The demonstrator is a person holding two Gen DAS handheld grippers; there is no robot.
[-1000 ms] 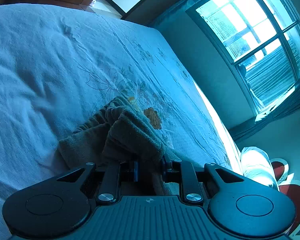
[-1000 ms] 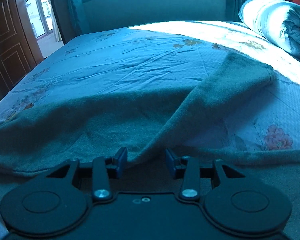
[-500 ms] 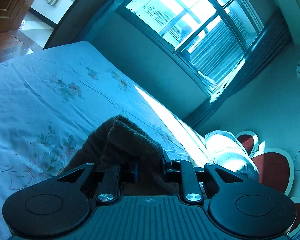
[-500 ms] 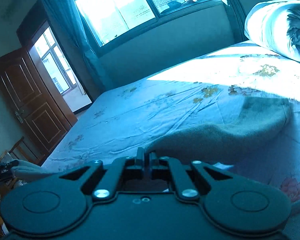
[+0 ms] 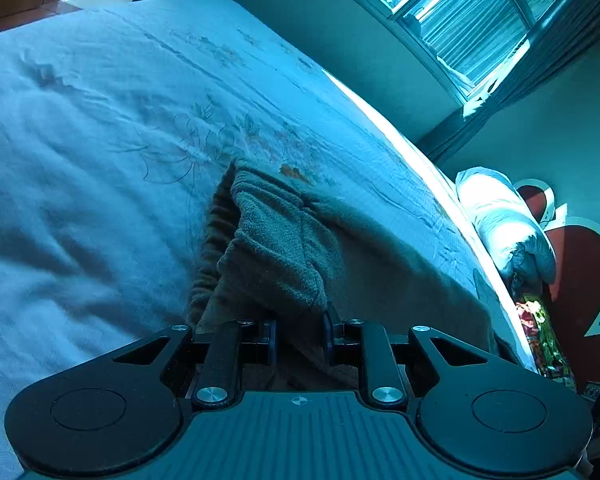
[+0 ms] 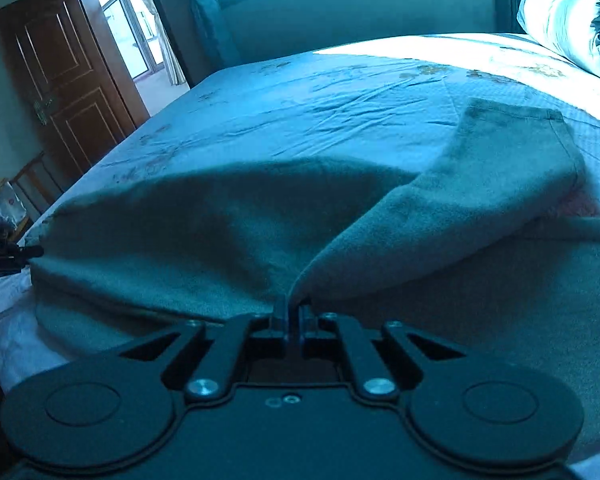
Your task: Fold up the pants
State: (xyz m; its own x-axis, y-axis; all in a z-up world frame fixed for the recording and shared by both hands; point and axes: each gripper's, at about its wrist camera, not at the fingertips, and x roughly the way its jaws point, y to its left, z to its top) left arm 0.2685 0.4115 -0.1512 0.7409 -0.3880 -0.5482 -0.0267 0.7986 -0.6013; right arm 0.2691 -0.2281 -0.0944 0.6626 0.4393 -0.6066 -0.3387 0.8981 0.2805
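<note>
While the bed (image 6: 340, 92) is filling both views, I am folding soft, floppy pants (image 6: 228, 224) across mid-frame.
My right gripper (image 6: 294, 316) is pinching a fold edge; my left gripper (image 5: 299, 336) is gripping bunched, thick waistband (image 5: 276, 248).

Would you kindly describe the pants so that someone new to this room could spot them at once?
Start at the bed, covered by a pale floral sheet. The pants lie across its near side, one leg folded over toward the pillow. They are the only dark, fuzzy cloth there, and both the left gripper and right gripper pinch them.
</note>
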